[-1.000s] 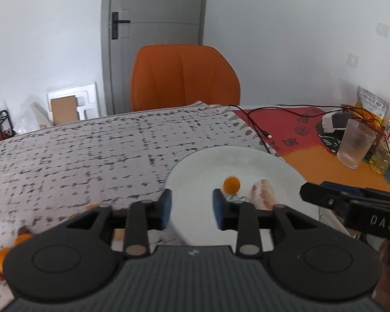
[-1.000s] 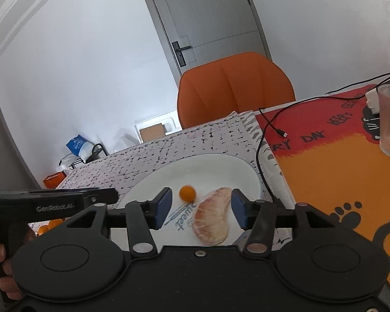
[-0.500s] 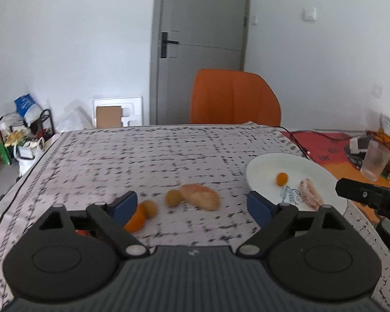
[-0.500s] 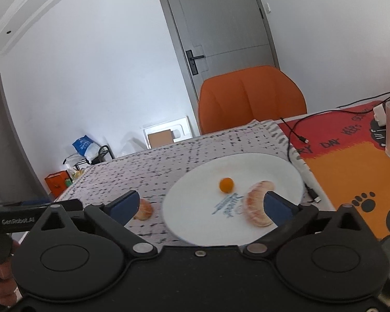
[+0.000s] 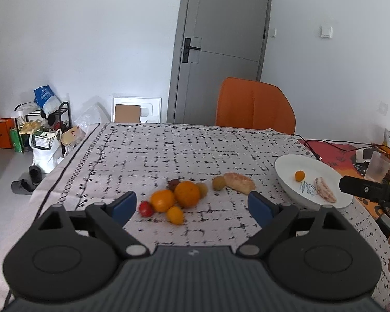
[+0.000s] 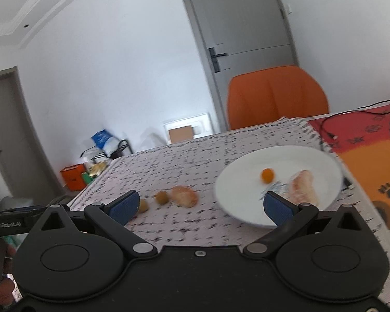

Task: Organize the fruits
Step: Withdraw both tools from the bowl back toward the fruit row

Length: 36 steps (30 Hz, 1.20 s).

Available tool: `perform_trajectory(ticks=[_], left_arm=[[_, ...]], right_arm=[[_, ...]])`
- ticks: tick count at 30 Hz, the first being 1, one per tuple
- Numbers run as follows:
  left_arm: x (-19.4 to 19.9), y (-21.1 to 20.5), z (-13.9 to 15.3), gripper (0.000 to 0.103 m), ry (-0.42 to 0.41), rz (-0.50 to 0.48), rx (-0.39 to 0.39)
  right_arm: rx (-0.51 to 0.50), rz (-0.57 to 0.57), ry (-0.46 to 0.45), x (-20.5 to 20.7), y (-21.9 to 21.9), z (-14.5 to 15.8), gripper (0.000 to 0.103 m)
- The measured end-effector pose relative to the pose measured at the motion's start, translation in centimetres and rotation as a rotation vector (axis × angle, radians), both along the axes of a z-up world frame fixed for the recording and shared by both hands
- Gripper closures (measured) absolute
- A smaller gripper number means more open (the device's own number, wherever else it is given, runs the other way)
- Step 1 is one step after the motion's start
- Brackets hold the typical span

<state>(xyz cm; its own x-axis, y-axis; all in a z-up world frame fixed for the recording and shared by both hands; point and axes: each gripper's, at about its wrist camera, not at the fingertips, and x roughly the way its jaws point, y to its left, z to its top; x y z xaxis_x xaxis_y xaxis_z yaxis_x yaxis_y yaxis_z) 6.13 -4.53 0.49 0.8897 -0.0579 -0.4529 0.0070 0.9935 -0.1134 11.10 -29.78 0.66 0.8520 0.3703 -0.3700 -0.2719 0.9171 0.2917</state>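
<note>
Both the left gripper (image 5: 192,206) and right gripper (image 6: 200,208) gape empty. Loose fruit (image 5: 187,193) lies just ahead of the left, likely its next pick for the plate (image 5: 286,179) on its right.

- A white plate (image 5: 286,174) sat at the right of the left wrist frame, holding a small orange fruit (image 5: 299,175) and a peeled citrus segment (image 5: 325,193), apart from each other.
- Left of the plate, on the patterned cloth, lay another peeled citrus piece (image 5: 238,182), with a small olive-green fruit (image 5: 218,182) touching it.
- At lower centre clustered a large orange (image 5: 187,194), a second orange (image 5: 162,200), a small yellow-orange fruit (image 5: 175,214), a red cherry tomato (image 5: 145,208), a dark fruit (image 5: 173,184) and a greenish one (image 5: 202,189).
</note>
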Motion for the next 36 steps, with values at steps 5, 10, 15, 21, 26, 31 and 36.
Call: perform_trajectory(ticks=[5,10,15,21,26,31,36], left_arm=[[-1.1,1.7,-0.1,0.012,-0.007,0.027,-0.015],[-1.7,3.3,-0.3,0.012,-0.021,0.054,-0.03],[-1.8,4.8,-0.6,0.013,-0.029,0.069,-0.04],[-1.6,5.8,-1.2,0.018,-0.039,0.078,-0.057],[-0.8,6.5,-2.0,0.037,-0.022,0.077,-0.081],[0.4,6.6,-3.1,0.044,0.006,0.084,-0.086],[1.7,6.6,-4.1,0.05,0.033,0.084,-0.088]], right_arm=[[-0.003,0.039,0.013,-0.5,1.8,0.2,0.0],[-0.021,0.074,0.018,-0.8,3.4,0.3,0.0],[-0.026,0.105,0.029,-0.6,4.9,0.2,0.0],[-0.058,0.131,0.033,-0.2,6.8,-0.2,0.0],[-0.054,0.152,0.041,0.4,7.7,-0.6,0.0],[-0.06,0.166,0.052,1.2,8.2,-1.1,0.003],[-0.064,0.179,0.072,2.4,8.6,-1.7,0.011]])
